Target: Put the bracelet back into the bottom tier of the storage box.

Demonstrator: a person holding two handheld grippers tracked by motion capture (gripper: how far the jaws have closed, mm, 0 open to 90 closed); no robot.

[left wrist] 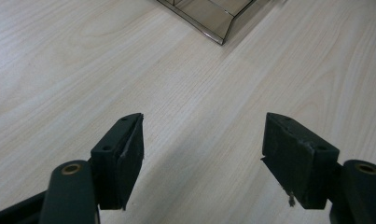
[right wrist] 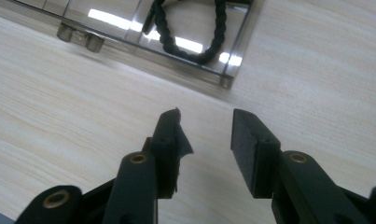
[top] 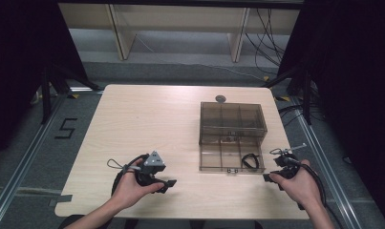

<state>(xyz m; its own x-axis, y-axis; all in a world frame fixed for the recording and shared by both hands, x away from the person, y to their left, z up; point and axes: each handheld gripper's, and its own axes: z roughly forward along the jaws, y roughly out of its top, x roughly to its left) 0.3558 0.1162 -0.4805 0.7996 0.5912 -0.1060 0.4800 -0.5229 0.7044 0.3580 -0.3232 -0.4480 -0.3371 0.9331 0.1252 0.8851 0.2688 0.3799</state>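
A smoky clear plastic compartment box (top: 232,126) lies open on the wooden table, its lid tilted up at the back. A black braided cord (top: 250,160) lies coiled in the box's front right compartment, and it shows up close (right wrist: 188,28) in the right gripper view. My left gripper (top: 170,183) rests low on the table to the left of the box, jaws wide open around nothing (left wrist: 202,158). My right gripper (top: 266,177) sits just off the box's front right corner (right wrist: 226,81), open with a narrower gap (right wrist: 206,140) and nothing between its jaws.
The light wood table (top: 147,124) has bare room on its left half and along the front. A small round grey disc (top: 220,98) lies at the far edge behind the box. Two small metal studs (right wrist: 80,38) stand at the box's front latch. Cables trail on the floor beyond.
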